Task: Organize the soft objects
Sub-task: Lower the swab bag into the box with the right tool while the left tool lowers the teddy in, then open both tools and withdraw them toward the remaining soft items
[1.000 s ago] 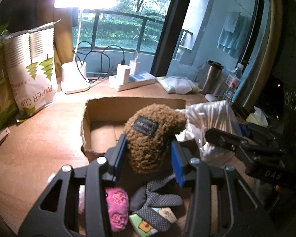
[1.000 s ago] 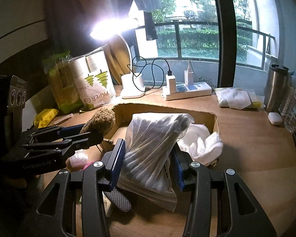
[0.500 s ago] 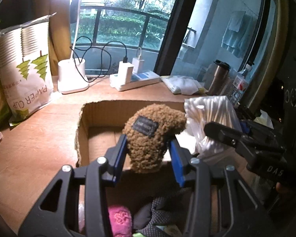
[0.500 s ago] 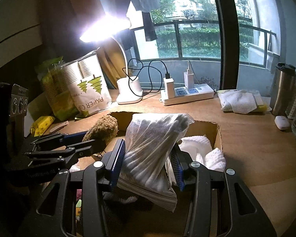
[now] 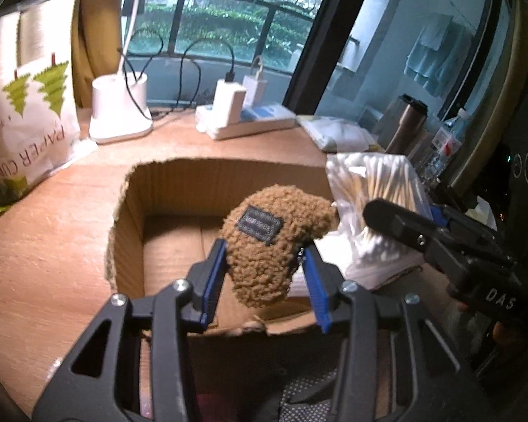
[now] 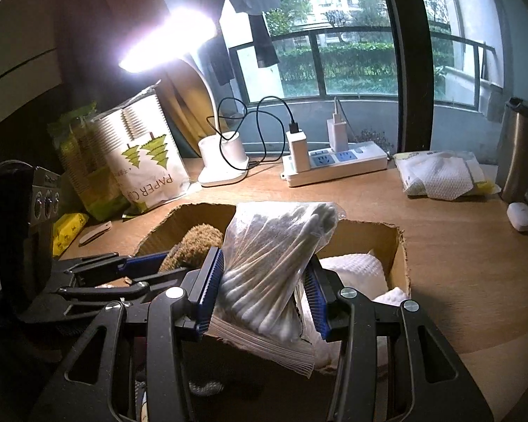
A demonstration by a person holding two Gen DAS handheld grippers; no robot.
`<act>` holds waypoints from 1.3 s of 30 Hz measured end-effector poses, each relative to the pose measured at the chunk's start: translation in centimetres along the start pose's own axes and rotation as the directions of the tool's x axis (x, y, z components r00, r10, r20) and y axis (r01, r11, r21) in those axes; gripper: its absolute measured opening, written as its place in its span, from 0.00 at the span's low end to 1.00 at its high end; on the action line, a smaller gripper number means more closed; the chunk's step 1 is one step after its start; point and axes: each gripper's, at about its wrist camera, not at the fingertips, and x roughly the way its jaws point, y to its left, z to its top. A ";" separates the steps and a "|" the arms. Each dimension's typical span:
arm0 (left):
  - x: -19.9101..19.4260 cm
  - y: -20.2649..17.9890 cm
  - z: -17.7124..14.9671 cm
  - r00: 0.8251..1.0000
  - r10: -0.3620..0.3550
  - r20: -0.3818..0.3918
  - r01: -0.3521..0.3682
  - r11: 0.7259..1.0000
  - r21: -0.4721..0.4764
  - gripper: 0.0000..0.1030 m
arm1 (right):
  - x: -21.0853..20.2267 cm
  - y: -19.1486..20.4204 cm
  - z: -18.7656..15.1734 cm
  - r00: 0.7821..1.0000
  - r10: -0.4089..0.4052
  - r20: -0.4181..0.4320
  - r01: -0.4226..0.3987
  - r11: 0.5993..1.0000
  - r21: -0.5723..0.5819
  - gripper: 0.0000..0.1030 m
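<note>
My left gripper (image 5: 264, 277) is shut on a brown fuzzy pouch (image 5: 271, 242) and holds it over the open cardboard box (image 5: 123, 211). My right gripper (image 6: 264, 288) is shut on a clear bag of cotton swabs (image 6: 274, 263) and holds it over the same box (image 6: 401, 256), to the right of the pouch (image 6: 197, 239). The swab bag (image 5: 373, 190) also shows in the left wrist view. White cloths (image 6: 359, 270) lie in the right part of the box. A dotted grey soft item (image 5: 309, 394) lies below the left gripper, mostly hidden.
Behind the box on the wooden desk stand a paper cup bag (image 6: 148, 161), a lamp base (image 6: 221, 161), a power strip with chargers (image 6: 334, 161), a wipes pack (image 6: 440, 176) and a steel tumbler (image 6: 521, 147). A white earbud case (image 6: 521, 214) lies at right.
Both grippers have moved forward with their loads, from in front of the box to over it. The pink item and the other soft things have slid out of view below.
</note>
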 end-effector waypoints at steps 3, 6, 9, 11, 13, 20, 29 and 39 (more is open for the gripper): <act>0.5 0.1 0.0 1.000 -0.004 -0.014 0.004 1.000 -0.009 0.50 | 0.7 -0.3 -0.1 1.000 0.004 -0.011 -0.004 1.000 0.005 0.46; 0.8 0.0 -0.1 1.000 -0.010 -0.019 0.010 1.000 -0.008 0.51 | 1.4 -0.4 -0.1 1.000 0.006 -0.021 -0.006 1.000 0.005 0.46; 1.0 0.1 -0.1 1.000 -0.003 -0.026 0.003 1.000 -0.009 0.51 | 2.1 -0.6 -0.3 0.999 0.005 -0.033 -0.005 1.000 0.008 0.46; 0.9 0.2 -0.1 1.000 -0.001 -0.024 0.001 1.000 -0.012 0.51 | 2.3 -0.6 -0.3 0.999 0.003 -0.039 -0.003 1.000 0.007 0.46; 0.8 0.4 -0.2 1.000 -0.001 -0.022 0.001 1.000 -0.015 0.52 | 2.6 -0.4 -0.4 0.999 0.005 -0.045 -0.005 1.000 0.006 0.46; 0.0 0.4 -0.3 1.000 -0.001 -0.015 0.001 1.000 -0.012 0.52 | 2.8 0.0 -0.5 0.998 -0.026 -0.058 0.026 1.000 0.000 0.57; -1.7 -0.3 -0.7 1.000 -0.001 0.007 0.001 1.000 0.004 0.53 | 0.7 0.6 -0.5 0.999 -0.037 -0.036 0.037 0.999 -0.003 0.60; -4.6 -0.8 -1.7 0.998 0.014 0.054 -0.014 1.000 0.011 0.66 | -1.8 1.9 -1.0 0.999 -0.050 -0.009 0.050 0.999 -0.015 0.60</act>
